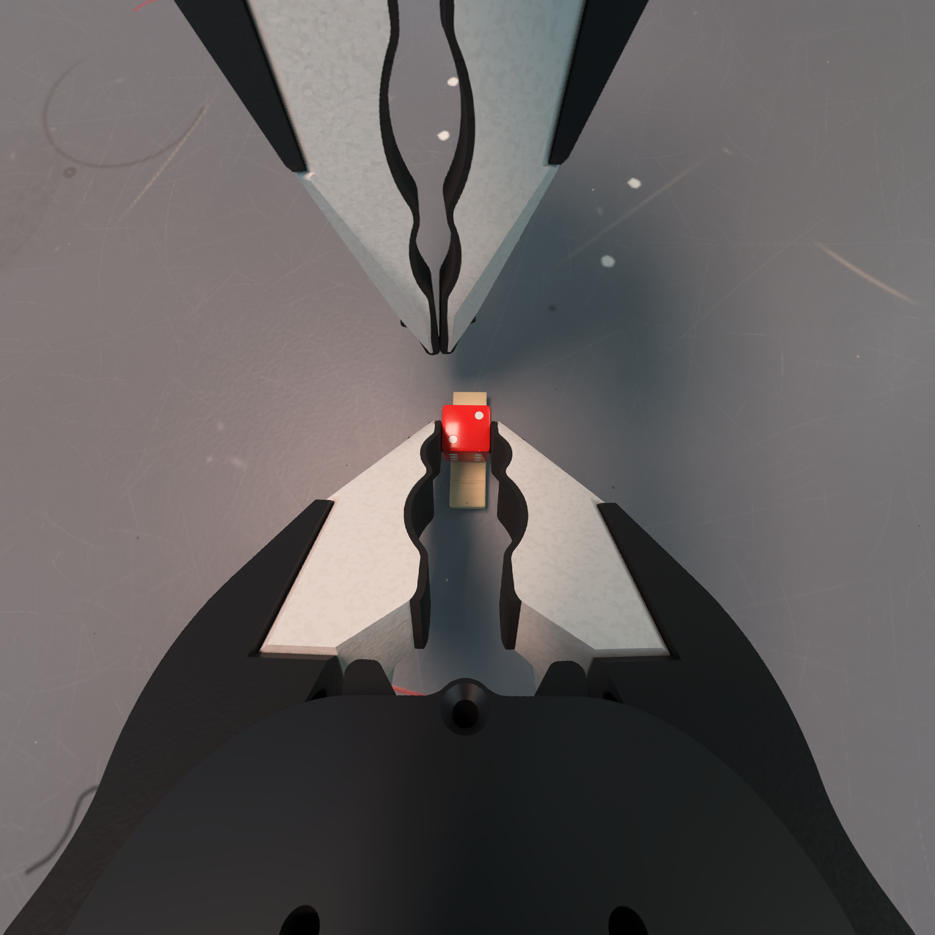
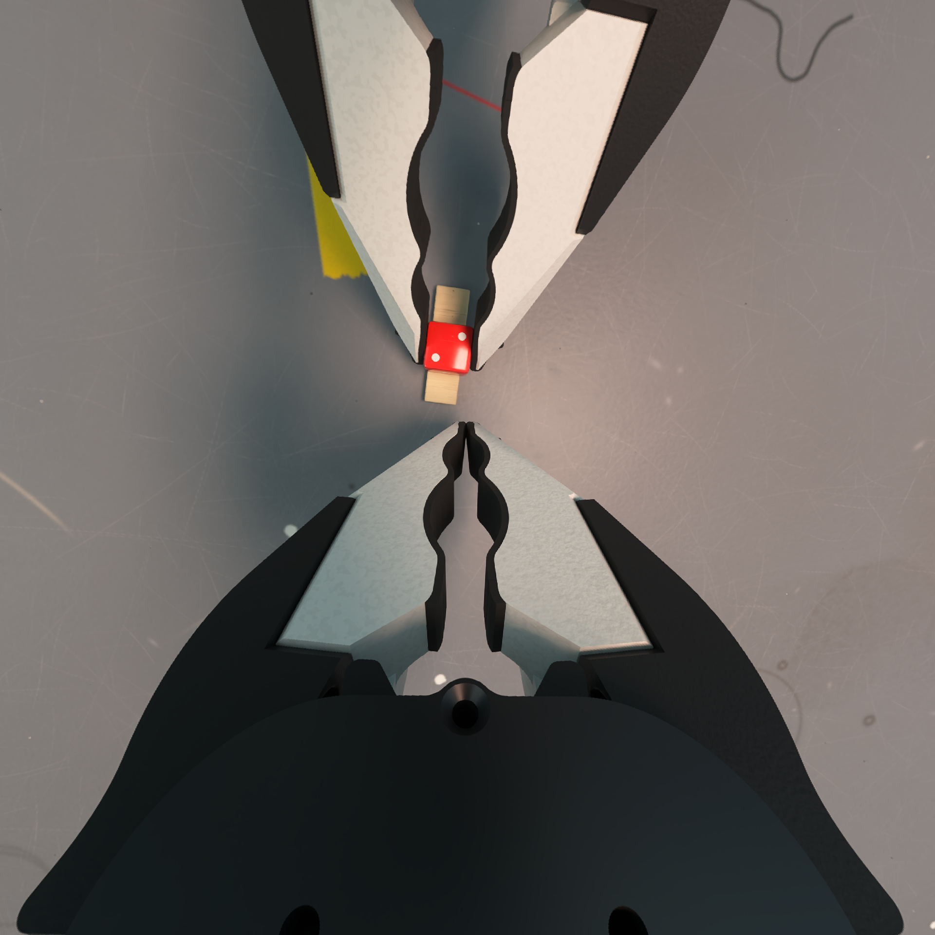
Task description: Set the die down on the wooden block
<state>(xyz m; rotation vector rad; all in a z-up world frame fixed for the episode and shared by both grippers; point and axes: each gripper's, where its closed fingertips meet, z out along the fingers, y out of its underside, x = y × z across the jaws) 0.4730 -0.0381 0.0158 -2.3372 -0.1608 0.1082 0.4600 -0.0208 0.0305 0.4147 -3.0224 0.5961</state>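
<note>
A red die (image 1: 465, 429) with white pips sits between the fingertips of my left gripper (image 1: 465, 436), which is shut on it. Directly under the die lies a narrow pale wooden block (image 1: 468, 485), lengthwise along the fingers, with both ends showing past the die. I cannot tell whether the die touches the block. My right gripper (image 2: 465, 427) is shut and empty, tips facing the block's near end, a short gap away. The right wrist view also shows the die (image 2: 448, 348), the block (image 2: 441, 388) and the left gripper (image 2: 448, 356).
The grey table (image 1: 202, 354) is scratched and has small white specks. A yellow strip (image 2: 334, 238) lies beside the left gripper. A dark thin cord (image 2: 794, 50) curls at the far corner. The two grippers face each other tip to tip.
</note>
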